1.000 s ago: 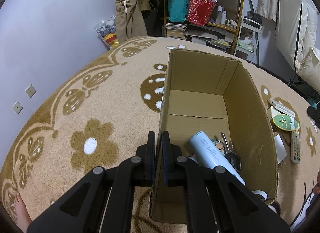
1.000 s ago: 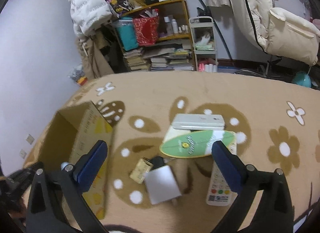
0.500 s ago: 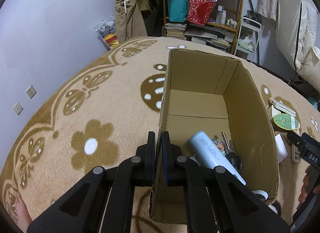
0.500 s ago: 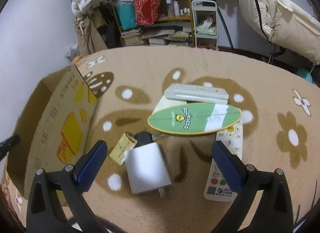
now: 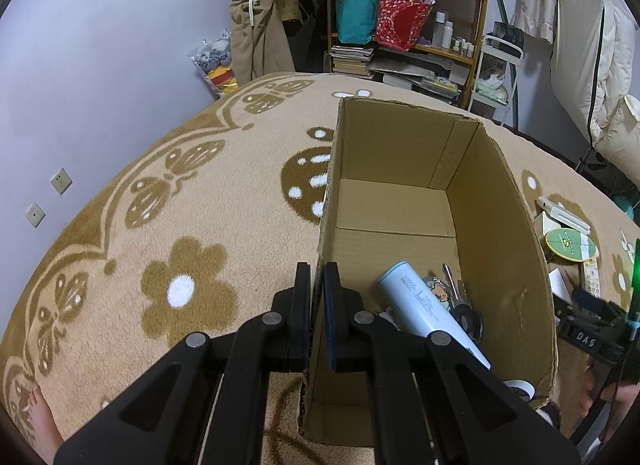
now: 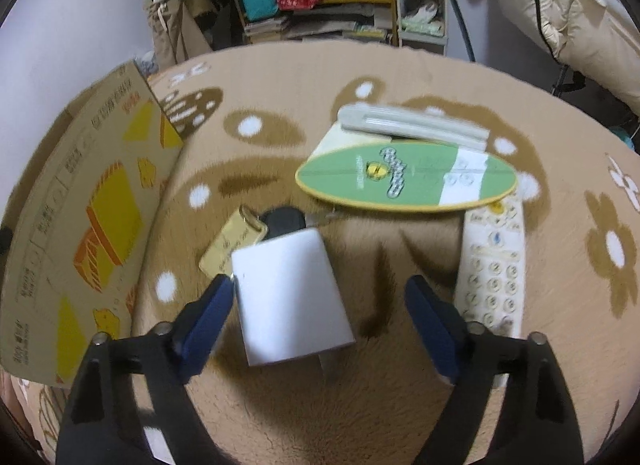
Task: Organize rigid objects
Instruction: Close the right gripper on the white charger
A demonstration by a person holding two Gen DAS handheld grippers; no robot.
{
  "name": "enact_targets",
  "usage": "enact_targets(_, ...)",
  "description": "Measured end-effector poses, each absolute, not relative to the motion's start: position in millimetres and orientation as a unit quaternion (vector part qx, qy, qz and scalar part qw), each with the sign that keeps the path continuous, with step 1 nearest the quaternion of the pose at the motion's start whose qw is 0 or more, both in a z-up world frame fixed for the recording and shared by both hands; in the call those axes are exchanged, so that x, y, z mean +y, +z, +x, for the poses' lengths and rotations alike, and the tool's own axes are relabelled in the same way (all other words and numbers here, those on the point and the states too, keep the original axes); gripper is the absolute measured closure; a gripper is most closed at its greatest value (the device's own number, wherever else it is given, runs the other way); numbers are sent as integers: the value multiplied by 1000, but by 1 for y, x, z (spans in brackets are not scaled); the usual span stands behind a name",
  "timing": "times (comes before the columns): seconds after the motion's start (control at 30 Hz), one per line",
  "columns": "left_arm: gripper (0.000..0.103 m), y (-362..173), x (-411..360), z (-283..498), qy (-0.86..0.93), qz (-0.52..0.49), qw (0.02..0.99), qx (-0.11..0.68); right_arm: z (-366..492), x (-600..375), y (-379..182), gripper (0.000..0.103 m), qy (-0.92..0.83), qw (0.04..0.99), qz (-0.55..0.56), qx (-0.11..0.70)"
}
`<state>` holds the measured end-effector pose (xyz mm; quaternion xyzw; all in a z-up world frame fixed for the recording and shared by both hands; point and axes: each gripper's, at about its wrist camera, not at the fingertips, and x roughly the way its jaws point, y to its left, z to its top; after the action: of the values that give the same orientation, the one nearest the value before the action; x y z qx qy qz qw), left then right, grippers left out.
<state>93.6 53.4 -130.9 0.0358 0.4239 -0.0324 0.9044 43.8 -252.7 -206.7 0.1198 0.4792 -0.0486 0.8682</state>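
Note:
My left gripper is shut on the left wall of an open cardboard box on the carpet. Inside lie a light blue power bank and keys. My right gripper is open, low over the carpet, with a white charger block between its fingers, close to the left finger. Beside the charger lie a gold tag with a black key fob, a green oval card, a white remote and a beige flat case. The box's printed outside is to the left.
A cluttered wooden shelf with bags, books and bottles stands at the back, with hanging coats beside it. A white cart is next to it. My right gripper's body shows beside the box in the left wrist view. A bare foot is at lower left.
My right gripper has dropped down and forward toward the white charger, which now sits between its fingers. The left gripper and the box have not moved.

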Motion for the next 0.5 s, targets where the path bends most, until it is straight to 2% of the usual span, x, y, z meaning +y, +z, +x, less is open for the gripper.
enact_targets(0.1, 97, -131, 53, 93, -33, 37, 904, 424, 43, -251, -209, 17, -50, 868, 119, 479)
enact_targets(0.23, 97, -131, 52, 92, -33, 34, 904, 424, 43, -243, -207, 43, -31, 869, 117, 479)
enact_targets(0.5, 97, -130, 53, 92, -33, 34, 904, 424, 43, -242, -197, 46, -50, 869, 114, 479)
